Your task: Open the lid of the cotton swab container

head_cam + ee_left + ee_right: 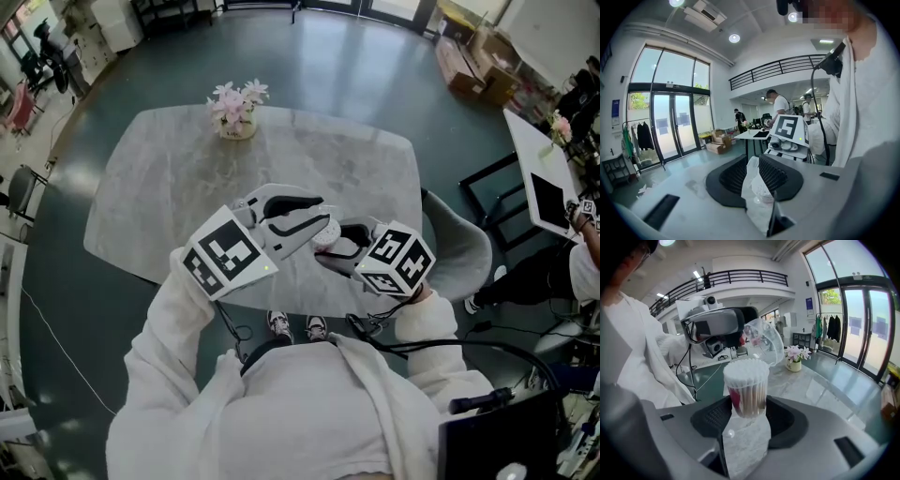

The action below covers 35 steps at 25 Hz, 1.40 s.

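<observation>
R gripper (pixel 747 405): jaws closed on the clear cotton swab container (pixel 746 380), upright, packed w/ swabs to the rim, held over the near table (pixel 159 197) edge. Just beyond, L gripper (pixel 752 164) jaws pinch the clear lid (pixel 757 187), already off, tilted beside the rim. Best approach, I'd say: keep container level, grip lid lightly, as thin plastic may slip. Far: flower pot (pixel 234 127), pink blooms.

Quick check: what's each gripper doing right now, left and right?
Left gripper: closed on the clear lid.
Right gripper: closed on the cotton swab container, whose top is uncovered.
</observation>
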Available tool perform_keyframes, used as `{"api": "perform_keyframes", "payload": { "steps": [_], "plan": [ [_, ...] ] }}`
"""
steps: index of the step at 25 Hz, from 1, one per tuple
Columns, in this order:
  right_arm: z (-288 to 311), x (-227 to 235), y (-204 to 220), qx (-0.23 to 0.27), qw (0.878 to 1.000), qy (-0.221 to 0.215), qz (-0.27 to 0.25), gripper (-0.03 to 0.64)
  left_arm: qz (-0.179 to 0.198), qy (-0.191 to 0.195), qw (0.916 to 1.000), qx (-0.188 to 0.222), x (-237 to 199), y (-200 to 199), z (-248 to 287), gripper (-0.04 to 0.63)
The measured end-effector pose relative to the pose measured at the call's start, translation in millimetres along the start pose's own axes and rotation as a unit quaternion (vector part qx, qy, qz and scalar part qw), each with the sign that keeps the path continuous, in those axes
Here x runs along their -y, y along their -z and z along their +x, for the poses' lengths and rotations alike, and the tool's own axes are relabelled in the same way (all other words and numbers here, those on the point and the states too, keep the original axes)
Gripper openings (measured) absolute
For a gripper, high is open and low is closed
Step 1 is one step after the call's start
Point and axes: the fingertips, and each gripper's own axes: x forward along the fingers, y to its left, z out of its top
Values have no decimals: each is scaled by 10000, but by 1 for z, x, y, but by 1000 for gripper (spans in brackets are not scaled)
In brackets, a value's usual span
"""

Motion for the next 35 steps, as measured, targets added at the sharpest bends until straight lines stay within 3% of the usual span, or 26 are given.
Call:
{"api": "perform_keyframes", "payload": {
  "steps": [4,9,15,21,26,30,35],
  "plan": [
    [1,-3,-4,95,9998,-29,-155,282,37,-580,9983,-99,-26,-4,-3,15],
    [-1,-5,-10,271,9994,-43,-212,282,-352,-606,9975,-119,-41,2,1,15],
    [-5,1,-4,247,9996,74,-72,282,-425,-662,9969,-65,-44,4,0,15],
    [-7,15,1,260,9989,270,263,282,-799,-1039,9913,89,-53,19,-4,15],
    [-7,23,-6,378,9979,370,380,282,-1161,-1736,9777,216,-69,34,-15,15],
    [-5,25,-11,466,9972,393,422,282,-1467,-2419,9588,245,-80,45,-28,15],
    [-2,29,-16,539,9966,447,429,282,-1870,-2993,9352,283,-86,60,-40,15]
  ]
}}
